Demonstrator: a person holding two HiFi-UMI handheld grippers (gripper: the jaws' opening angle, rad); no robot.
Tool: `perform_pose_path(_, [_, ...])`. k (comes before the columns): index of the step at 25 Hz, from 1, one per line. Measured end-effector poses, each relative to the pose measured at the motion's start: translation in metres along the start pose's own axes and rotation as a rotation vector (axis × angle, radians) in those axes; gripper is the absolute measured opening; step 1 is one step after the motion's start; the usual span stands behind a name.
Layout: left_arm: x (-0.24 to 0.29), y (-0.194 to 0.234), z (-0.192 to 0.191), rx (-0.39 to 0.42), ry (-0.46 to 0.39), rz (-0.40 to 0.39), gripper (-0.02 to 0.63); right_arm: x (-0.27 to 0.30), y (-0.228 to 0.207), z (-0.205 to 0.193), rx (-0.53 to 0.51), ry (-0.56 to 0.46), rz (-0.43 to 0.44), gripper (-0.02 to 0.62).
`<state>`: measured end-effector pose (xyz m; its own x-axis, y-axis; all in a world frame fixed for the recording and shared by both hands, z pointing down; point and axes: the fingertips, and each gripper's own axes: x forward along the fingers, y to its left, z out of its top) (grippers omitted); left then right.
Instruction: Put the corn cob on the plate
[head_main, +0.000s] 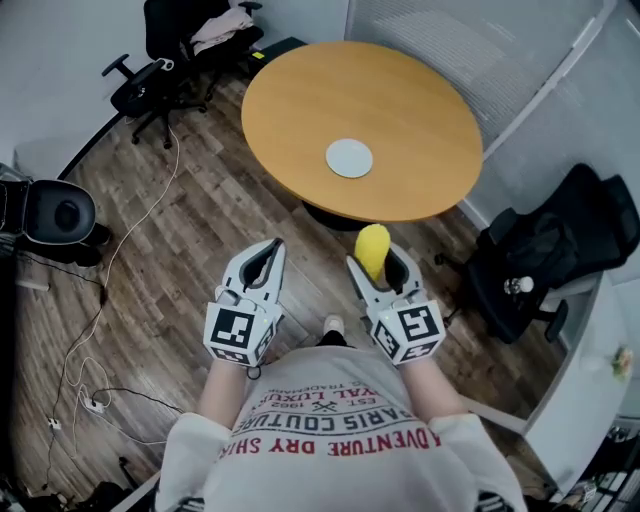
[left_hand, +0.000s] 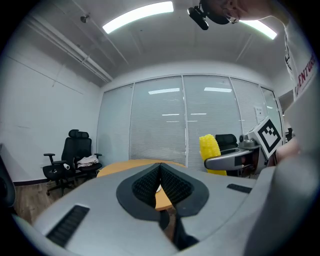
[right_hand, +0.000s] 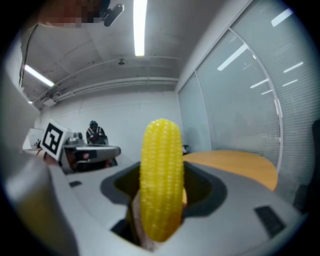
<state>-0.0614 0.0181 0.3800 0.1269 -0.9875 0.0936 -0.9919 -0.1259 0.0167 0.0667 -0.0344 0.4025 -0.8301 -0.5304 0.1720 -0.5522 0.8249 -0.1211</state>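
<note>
Our right tongs (head_main: 380, 264) grip the corn cob (head_main: 372, 247) upright, near us over the floor (head_main: 180, 250), well short of the plate (head_main: 349, 158) on the far bench (head_main: 420, 110). Our left tongs (head_main: 268, 250) are closed on nothing.

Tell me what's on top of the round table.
One empty plate sits on the table; nothing hides its surface. The corn cob is in the right gripper, off the table.

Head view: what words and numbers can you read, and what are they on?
"ADVENTURE DRY SH", upside down, edges cut off, on the shirt.
"ARIS COUTURE", same shirt, start hidden.
"YAL LUXU", same shirt, ends hidden.
"EST 1962", same shirt, tiny, not sure.
Left tool and right tool: square patterns only, no words.
</note>
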Motion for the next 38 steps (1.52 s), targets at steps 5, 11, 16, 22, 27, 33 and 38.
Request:
perform_pose_path(5, [0.063, -0.001, 0.006, 0.004, -0.018, 0.020, 0.034, 0.026, -0.059, 0.012, -0.016, -0.005, 0.016, 0.269])
perform_pose_path(11, [0.117, -0.007, 0.004, 0.007, 0.007, 0.002, 0.034, 0.045, -0.111, 0.015, 0.001, 0.005, 0.002, 0.269])
perform_pose_path(16, [0.150, -0.002, 0.000, 0.008, 0.026, -0.024, 0.034, 0.063, -0.137, 0.011, 0.029, 0.018, -0.018, 0.269])
perform_pose_path(22, [0.202, 0.019, -0.004, 0.016, 0.033, -0.106, 0.034, 0.100, -0.165, 0.012, 0.057, 0.023, -0.087, 0.269])
perform_pose_path(27, [0.256, 0.054, 0.002, 0.012, 0.035, -0.189, 0.034, 0.140, -0.186, 0.021, 0.072, 0.022, -0.166, 0.269])
perform_pose_path(33, [0.316, 0.095, 0.009, 0.029, 0.041, -0.310, 0.034, 0.189, -0.208, 0.029, 0.110, 0.023, -0.280, 0.269])
perform_pose_path(38, [0.358, 0.118, 0.003, 0.030, 0.058, -0.390, 0.034, 0.224, -0.227, 0.019, 0.154, 0.060, -0.352, 0.270])
